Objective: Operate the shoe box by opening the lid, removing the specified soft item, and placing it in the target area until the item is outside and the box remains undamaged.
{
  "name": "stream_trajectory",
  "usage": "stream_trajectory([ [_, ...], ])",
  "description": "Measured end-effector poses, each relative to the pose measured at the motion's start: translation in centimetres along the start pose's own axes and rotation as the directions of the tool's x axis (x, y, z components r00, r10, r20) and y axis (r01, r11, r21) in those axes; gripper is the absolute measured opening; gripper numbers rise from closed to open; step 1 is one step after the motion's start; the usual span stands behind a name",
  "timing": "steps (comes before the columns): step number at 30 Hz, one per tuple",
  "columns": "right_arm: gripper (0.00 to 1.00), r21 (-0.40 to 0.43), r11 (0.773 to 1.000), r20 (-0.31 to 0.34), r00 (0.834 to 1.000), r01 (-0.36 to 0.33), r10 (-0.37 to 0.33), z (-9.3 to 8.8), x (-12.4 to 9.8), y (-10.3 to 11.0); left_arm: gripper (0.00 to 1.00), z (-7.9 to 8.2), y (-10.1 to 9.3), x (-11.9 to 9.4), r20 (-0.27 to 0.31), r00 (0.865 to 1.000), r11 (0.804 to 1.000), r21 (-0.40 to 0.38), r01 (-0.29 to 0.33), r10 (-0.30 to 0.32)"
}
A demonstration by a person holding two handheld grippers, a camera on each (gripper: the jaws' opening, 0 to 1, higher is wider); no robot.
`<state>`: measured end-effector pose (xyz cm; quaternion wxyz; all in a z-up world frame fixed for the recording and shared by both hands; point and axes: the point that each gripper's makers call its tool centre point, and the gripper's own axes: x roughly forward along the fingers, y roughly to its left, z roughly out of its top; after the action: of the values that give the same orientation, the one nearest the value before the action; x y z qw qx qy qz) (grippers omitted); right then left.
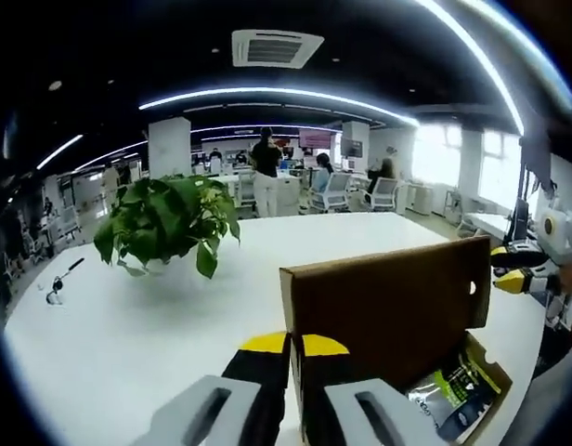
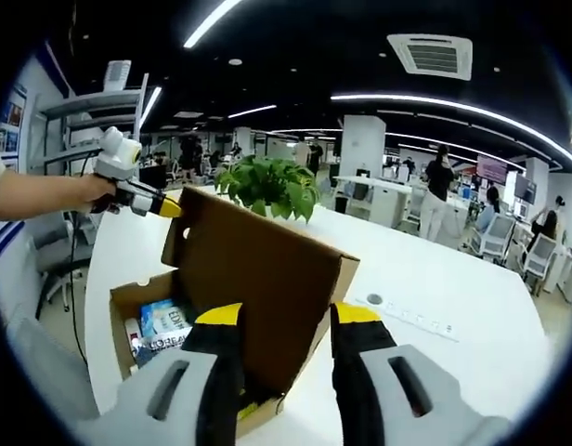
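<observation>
The left gripper (image 1: 292, 367) has two pale grey moulded jaws, each with a long dark slot sunk into its upper face, and each ending in a black finger capped with a bright yellow tip. The right gripper (image 2: 279, 330) is built the same way: grey slotted bodies, black fingers, yellow pads at the ends. Seen from the right gripper view, the left gripper has a white body, a black neck and a yellow nose. The person's forearm (image 2: 35, 195) behind it is bare, with no sleeve showing.
</observation>
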<state>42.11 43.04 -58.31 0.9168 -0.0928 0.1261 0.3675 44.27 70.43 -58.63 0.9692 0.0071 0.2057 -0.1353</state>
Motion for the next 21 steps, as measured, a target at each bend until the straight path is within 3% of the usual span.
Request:
stream_trajectory([
  [5, 0.24, -0.034, 0.999, -0.057, 0.998, 0.034, -0.036, -1.8, 0.4, -0.5, 0.02, 0.1, 0.2, 0.8, 0.001, 1.000, 1.000, -0.011, -0.006, 0.006],
  [12, 0.15, 0.004, 0.998, -0.104, 0.993, 0.059, -0.059, -4.1, 0.1, -0.9, 0.02, 0.0, 0.4, 1.9, -0.006, 1.000, 1.000, -0.010, -0.006, 0.006],
  [15, 0.13, 0.036, 0.997, -0.138, 0.988, 0.068, -0.063, -5.5, 0.1, -0.8, 0.02, 0.0, 0.5, 2.2, -0.008, 1.000, 1.000, -0.012, -0.003, 0.003],
  [21, 0.13, 0.034, 0.997, -0.162, 0.985, 0.066, -0.060, -6.6, 0.7, -0.5, 0.02, -0.1, 0.7, 3.0, -0.020, 1.000, 1.000, -0.014, -0.001, 0.001],
])
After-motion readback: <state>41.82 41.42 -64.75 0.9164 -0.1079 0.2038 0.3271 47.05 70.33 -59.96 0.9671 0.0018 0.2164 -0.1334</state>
